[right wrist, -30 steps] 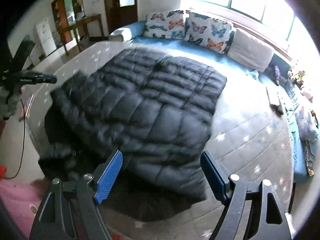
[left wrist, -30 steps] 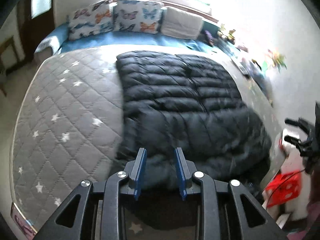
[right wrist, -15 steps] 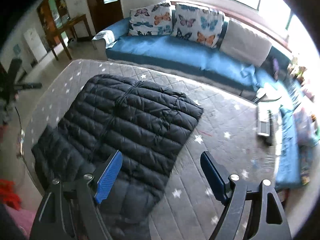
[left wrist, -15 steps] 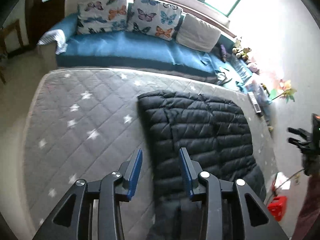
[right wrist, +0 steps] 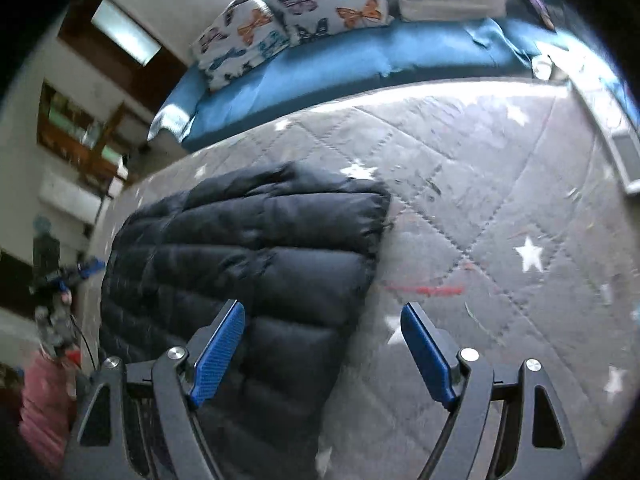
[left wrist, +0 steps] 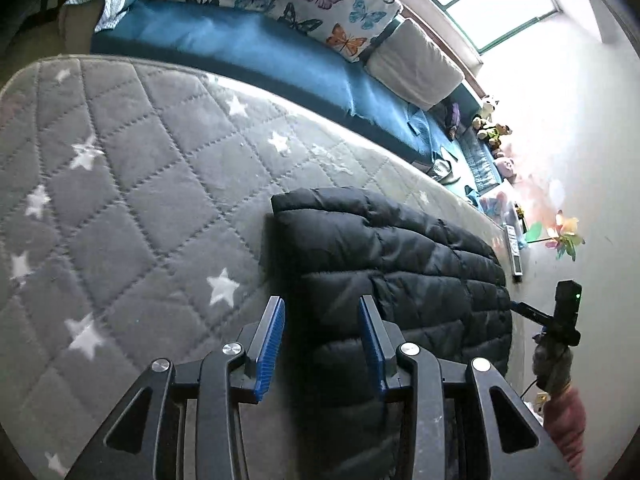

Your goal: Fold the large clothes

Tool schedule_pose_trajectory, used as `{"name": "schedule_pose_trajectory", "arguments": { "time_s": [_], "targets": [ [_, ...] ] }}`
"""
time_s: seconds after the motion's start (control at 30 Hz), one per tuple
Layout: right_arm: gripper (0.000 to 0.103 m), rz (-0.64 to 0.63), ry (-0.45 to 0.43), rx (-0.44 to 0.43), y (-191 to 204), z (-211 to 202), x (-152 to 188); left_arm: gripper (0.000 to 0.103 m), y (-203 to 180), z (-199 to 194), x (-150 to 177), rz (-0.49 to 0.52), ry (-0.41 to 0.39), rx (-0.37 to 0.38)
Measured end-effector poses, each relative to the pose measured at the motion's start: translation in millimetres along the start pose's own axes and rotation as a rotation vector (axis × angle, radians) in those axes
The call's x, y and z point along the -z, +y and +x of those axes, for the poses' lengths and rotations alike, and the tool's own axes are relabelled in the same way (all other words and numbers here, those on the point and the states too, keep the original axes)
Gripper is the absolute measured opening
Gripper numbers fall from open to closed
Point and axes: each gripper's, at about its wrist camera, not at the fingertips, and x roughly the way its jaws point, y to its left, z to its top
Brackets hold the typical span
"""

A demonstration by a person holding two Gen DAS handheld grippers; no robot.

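Star-quilted mattress [left wrist: 120, 184] carries a half-folded black jacket [left wrist: 384, 264]; left gripper [left wrist: 320, 340] partly open, right gripper [right wrist: 320, 344] wide, both empty, likely poised to grasp its near edge.

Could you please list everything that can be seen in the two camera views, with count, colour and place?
Black quilted puffer jacket: one, black, lying flat on the mat.
Grey quilted mat with white stars: one, grey, under the jacket.
Blue sofa seat: one, blue, behind the mat.
Butterfly-print cushions: two, white with coloured butterflies, on the sofa.
Plain grey cushion: one, light grey, beside the butterfly cushions.
Colourful pinwheel: one, multicoloured, by the wall.
Left gripper: one, black with blue pads, jaws apart over the jacket edge.
Right gripper: one, black with blue pads, jaws wide apart over the jacket's other edge.
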Motion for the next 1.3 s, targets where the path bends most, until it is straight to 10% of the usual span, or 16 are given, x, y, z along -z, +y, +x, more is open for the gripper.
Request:
{"name": "schedule_pose_trajectory", "arguments": {
  "time_s": [0.23, 0.47, 0.57, 0.93, 1.3],
  "targets": [
    [0.083, 0.062, -0.059, -0.174, -15.9, 17.0, -6.4, 0.041, 7.6, 39.1, -18.7, -0.049, 0.003, 0.019],
    [0.038, 0.086, -0.068, -0.222, -14.6, 21.3, -5.6, 0.040, 8.8, 54.2, -21.7, -0.107, -0.040, 0.075],
    [0.027, 0.075, -0.095, -0.238, -10.2, 8.4, -2.2, 0.022, -2.9, 48.2, -18.3, -0.066, -0.066, 0.059],
    [0.019, -0.151, -0.209, -0.233, 66.8, -100.7, 34.1, 0.014, -94.3, -71.4, 22.9, 0.143, -0.221, 0.121],
    [0.019, -0.336, -0.324, -0.169, 116.6, -195.1, 122.8, 0.014, -124.4, -210.6, 141.0, 0.263, -0.350, 0.174]
  ]
}}
